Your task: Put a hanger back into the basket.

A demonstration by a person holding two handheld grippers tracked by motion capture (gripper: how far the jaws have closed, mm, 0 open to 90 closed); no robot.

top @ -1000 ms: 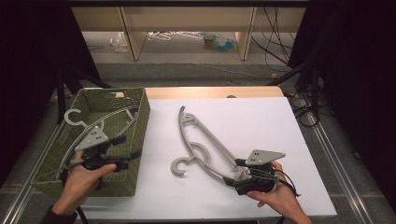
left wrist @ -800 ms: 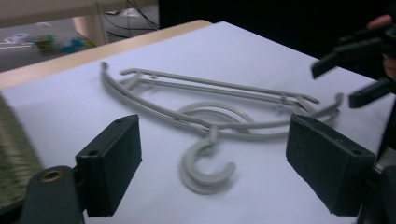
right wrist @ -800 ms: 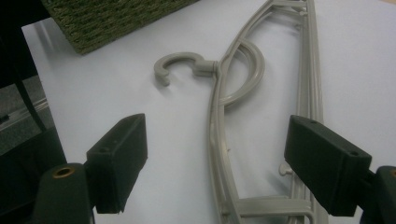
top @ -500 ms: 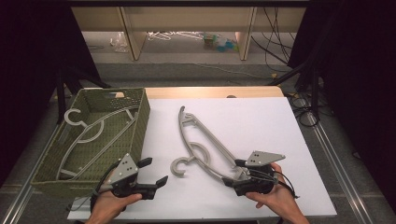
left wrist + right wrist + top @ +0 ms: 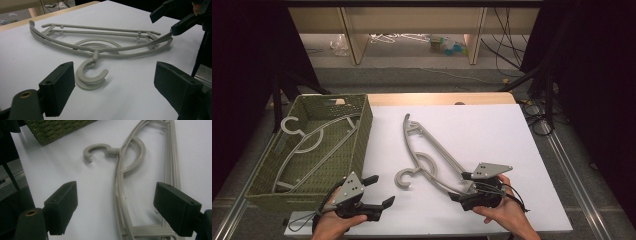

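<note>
A stack of grey plastic hangers (image 5: pixel 430 144) lies on the white table (image 5: pixel 492 130), hooks towards the front. In the left gripper view the stacked hooks (image 5: pixel 91 77) sit just ahead of my open left gripper (image 5: pixel 115 87), which holds nothing. Low at the table's front, right of the basket, my left gripper (image 5: pixel 379 192) points at the hangers. My right gripper (image 5: pixel 459 186) is open at the hangers' near right end. In the right gripper view the hangers' curved arm (image 5: pixel 117 195) runs between its jaws (image 5: pixel 115 207), which are not closed on it.
A green woven basket (image 5: pixel 367 130) stands at the table's left with another grey hanger (image 5: pixel 307 145) lying inside; its corner (image 5: pixel 55 127) appears in the right gripper view. The right gripper (image 5: pixel 172 17) appears across the hangers in the left gripper view. Cables trail beyond the table's right edge.
My left gripper has come off the basket and moved right and nearer, down to the table's front, now facing the hangers. The right gripper has stayed put.
</note>
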